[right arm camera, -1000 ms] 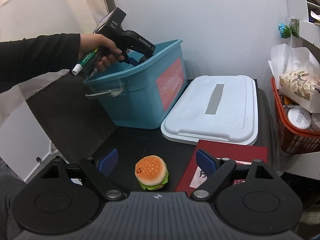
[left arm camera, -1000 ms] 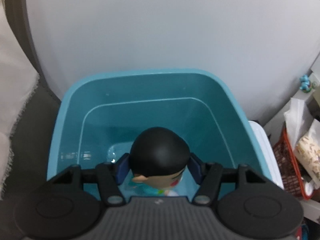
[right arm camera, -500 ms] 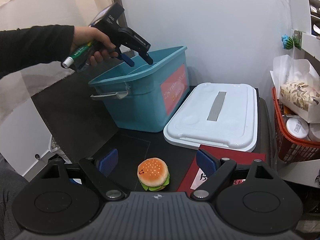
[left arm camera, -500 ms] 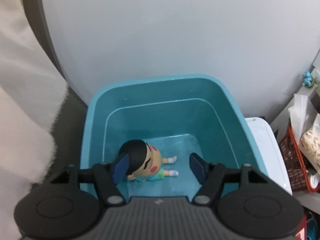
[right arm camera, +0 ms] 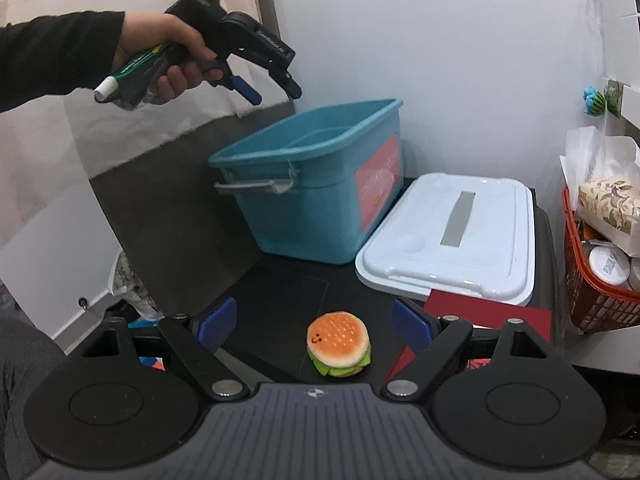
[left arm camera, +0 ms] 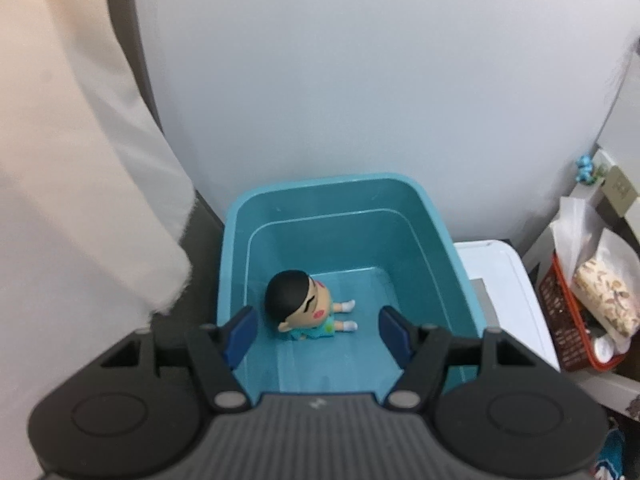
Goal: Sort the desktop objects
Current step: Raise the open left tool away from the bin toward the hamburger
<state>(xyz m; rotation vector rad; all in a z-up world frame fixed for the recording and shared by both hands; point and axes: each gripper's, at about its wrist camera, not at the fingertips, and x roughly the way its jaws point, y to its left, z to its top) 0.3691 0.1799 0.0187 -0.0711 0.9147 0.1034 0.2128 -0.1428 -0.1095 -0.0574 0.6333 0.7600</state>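
Setting: a black desk [right arm camera: 276, 292] is standing against a pale wall.
Bin [right arm camera: 312, 176]: sitting at the desk's back edge, collecting sorted toys.
Figurine [left arm camera: 304, 306]: lying on the bin floor.
Left gripper [left arm camera: 316, 330]: hovering above the bin, jaws apart, empty.
Right gripper [right arm camera: 316, 324]: framing the burger toy [right arm camera: 339, 344] near the front edge, jaws wide, not touching it.

Doll [left arm camera: 304, 306] lies in bin [left arm camera: 432, 216], below and between left gripper's [left arm camera: 316, 330] spread fingers, nearer the left one. Burger toy [right arm camera: 339, 343] sits on table [right arm camera: 280, 292] between right gripper's [right arm camera: 316, 326] fingers; bin ahead, lid [right arm camera: 448, 236] ahead-right, touching bin. Basket [right arm camera: 592, 304] far right.
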